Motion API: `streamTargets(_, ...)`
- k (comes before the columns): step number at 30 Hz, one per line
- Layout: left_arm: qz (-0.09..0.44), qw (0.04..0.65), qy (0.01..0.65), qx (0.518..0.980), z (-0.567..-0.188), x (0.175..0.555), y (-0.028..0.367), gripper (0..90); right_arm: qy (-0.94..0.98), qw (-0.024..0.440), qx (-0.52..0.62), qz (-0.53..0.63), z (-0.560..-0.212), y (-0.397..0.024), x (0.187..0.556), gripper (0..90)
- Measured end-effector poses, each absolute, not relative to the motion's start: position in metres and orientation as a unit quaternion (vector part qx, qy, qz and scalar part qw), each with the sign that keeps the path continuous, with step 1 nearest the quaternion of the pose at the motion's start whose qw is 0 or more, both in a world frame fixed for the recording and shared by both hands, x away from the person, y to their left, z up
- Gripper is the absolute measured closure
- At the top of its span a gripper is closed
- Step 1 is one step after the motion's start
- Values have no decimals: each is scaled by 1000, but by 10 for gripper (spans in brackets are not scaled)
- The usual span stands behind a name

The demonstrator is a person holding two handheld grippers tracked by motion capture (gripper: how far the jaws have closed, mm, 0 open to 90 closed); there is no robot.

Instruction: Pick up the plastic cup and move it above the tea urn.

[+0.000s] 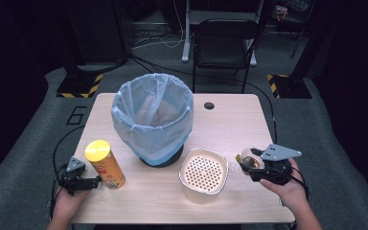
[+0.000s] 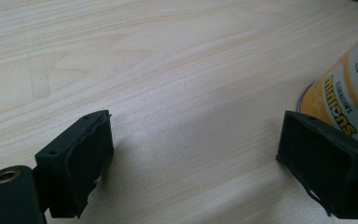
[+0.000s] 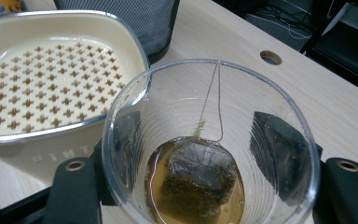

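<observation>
I am looking at a lab or recording studio, not a home. The pale wooden bench [image 1: 230, 120] is standing alone on grey carpet [image 1: 316, 124], with black-and-yellow hazard tape [image 1: 84, 86] marking the floor beyond both far corners and a number [image 1: 76, 115] marked on the floor off the left edge. Cables [image 1: 158, 40] are trailing past a folding chair [image 1: 225, 45] behind the far edge, and dark surroundings are closing in on every side.

Bright overhead light on the table [image 1: 230, 120], dark surroundings, perhaps slightly soft focus.
</observation>
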State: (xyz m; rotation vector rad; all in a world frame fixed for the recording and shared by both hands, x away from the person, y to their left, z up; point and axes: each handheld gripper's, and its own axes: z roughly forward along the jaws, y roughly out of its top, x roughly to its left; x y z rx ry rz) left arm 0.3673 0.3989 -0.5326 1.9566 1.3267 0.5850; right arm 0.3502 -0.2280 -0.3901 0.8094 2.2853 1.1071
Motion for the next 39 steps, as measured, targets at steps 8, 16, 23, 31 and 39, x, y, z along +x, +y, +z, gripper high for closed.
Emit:
streamTargets(8,225,346,511,754,-533,367,399,101,829,230,292,417,-387,-222,369,338)
streamTargets(16,225,346,511,754,-533,367,399,101,828,246,285,416,-385,-216,390,338)
streamTargets(23,225,346,511,754,-533,367,399,101,827,239,282,423,-383,-210,408,338)
streamTargets(31,225,346,511,754,-533,367,399,101,835,243,264,417,-382,-200,418,339)
streamTargets(39,225,346,511,754,-533,367,399,101,843,253,239,410,-380,-192,421,344)
